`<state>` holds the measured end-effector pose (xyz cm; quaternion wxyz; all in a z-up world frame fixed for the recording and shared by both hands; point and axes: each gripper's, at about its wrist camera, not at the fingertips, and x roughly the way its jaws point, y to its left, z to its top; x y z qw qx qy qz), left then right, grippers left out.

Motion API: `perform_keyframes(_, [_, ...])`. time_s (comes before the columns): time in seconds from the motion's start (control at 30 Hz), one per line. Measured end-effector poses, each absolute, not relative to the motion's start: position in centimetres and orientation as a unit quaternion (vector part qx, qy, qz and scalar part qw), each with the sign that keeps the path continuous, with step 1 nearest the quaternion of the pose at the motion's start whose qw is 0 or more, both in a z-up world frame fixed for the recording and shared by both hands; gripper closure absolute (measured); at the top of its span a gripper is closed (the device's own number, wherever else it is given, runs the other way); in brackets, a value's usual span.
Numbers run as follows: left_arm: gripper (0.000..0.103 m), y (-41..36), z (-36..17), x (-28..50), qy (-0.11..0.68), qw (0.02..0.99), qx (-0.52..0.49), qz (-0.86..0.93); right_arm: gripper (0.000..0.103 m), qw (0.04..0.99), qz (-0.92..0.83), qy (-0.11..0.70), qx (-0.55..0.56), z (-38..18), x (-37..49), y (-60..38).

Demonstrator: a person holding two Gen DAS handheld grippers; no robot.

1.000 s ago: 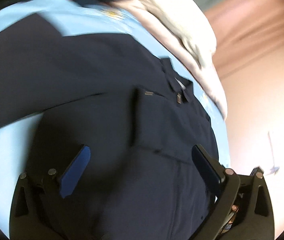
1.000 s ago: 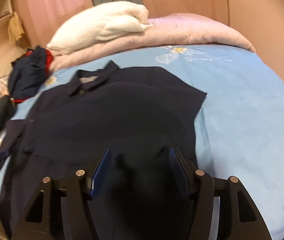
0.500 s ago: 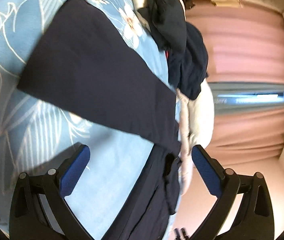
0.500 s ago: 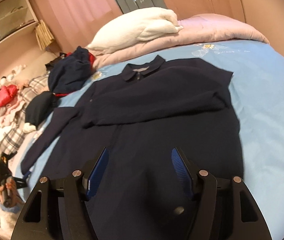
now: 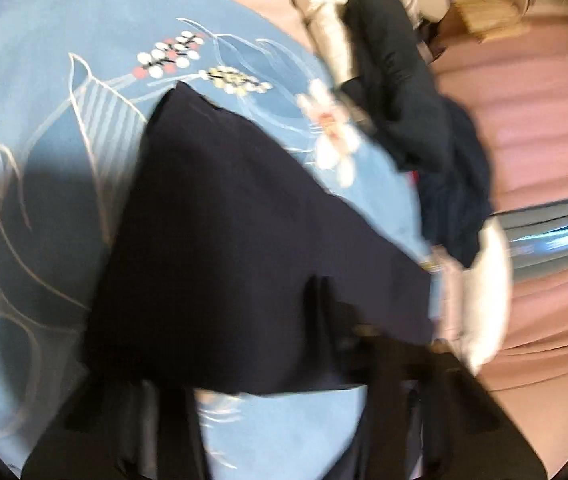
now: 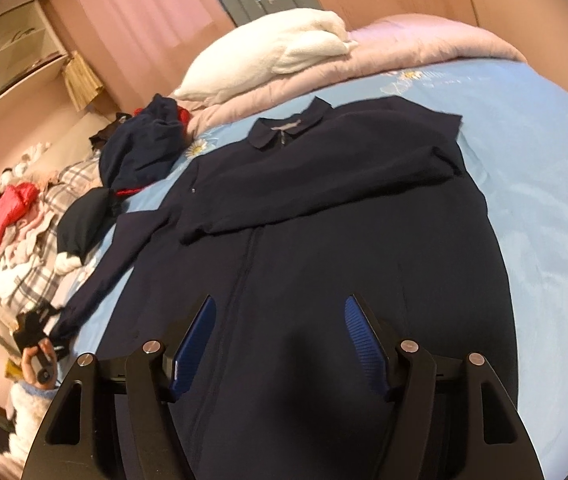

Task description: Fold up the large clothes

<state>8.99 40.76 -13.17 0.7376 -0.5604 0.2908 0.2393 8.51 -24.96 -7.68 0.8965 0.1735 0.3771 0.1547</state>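
Note:
A dark navy collared jacket (image 6: 324,216) lies face up on the light blue bedsheet (image 6: 544,200). Its right sleeve is folded across the chest; its left sleeve (image 6: 99,276) stretches out to the left. My right gripper (image 6: 279,332) is open and empty, hovering over the jacket's lower front. In the right wrist view my left gripper (image 6: 35,330) is at the cuff of the left sleeve. In the blurred left wrist view the sleeve (image 5: 223,248) fills the centre and covers my left gripper's smeared fingers, so their state is unclear.
A white pillow (image 6: 275,56) and pink quilt (image 6: 424,44) lie at the head of the bed. A navy and red clothes heap (image 6: 139,144), a black item (image 6: 83,224) and a plaid pile of laundry (image 6: 15,240) sit along the left side.
The left wrist view has swung down close over the sleeve and blurred, and the fingers are no longer clearly seen. The right gripper has pulled back slightly, still open.

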Motion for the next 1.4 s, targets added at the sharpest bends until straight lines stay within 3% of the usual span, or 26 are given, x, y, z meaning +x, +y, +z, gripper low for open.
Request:
perform_keyframes(0.1, [0.094,40.4,-11.3,9.7,0.315,0.768,-0.496,0.254,0.036,0.898,0.149,0.376,0.176,-8.1,8.4,-25.0])
perform_keyframes(0.3, [0.095,36.9,-2.3,12.7,0.281,0.852,-0.381,0.223,0.036,0.893,0.138,0.378,0.203,-9.1,8.3,-26.0])
perform_keyframes(0.47, [0.095,28.8,5.6,17.4,0.253,0.915,-0.277,0.149,0.036,0.892,0.149,0.364,0.222,-9.0,7.4,-27.4])
perform_keyframes(0.63, [0.095,16.4,10.3,23.0,0.257,0.949,-0.176,0.055,0.034,0.896,0.152,0.338,0.246,-8.5,6.0,-29.5])
perform_keyframes(0.8, [0.094,4.2,10.0,27.7,0.288,0.951,-0.108,-0.029,0.033,0.895,0.148,0.323,0.270,-8.9,4.8,-31.9])
perform_keyframes(1.07, [0.091,-10.5,0.3,33.4,0.375,0.924,-0.041,-0.065,0.033,0.887,0.126,0.325,0.303,-10.4,4.0,-34.7])
perform_keyframes(1.13, [0.085,-11.9,-2.1,34.7,0.411,0.907,-0.051,-0.070,0.033,0.884,0.123,0.329,0.308,-10.6,3.9,-35.2])
perform_keyframes(1.17, [0.073,-12.5,-3.6,35.3,0.437,0.895,-0.057,-0.074,0.033,0.883,0.123,0.330,0.310,-10.6,3.9,-35.3])
perform_keyframes(1.2, [0.052,-12.8,-4.5,35.6,0.454,0.886,-0.063,-0.074,0.033,0.883,0.124,0.331,0.309,-10.6,3.8,-35.3])
perform_keyframes(1.27, [0.024,-12.8,-5.2,35.5,0.472,0.874,-0.077,-0.088,0.033,0.883,0.125,0.334,0.306,-10.4,3.8,-35.5])
perform_keyframes(1.4, [0.021,-9.7,-4.0,33.2,0.469,0.866,-0.111,-0.133,0.032,0.883,0.126,0.337,0.301,-10.1,4.3,-35.3])
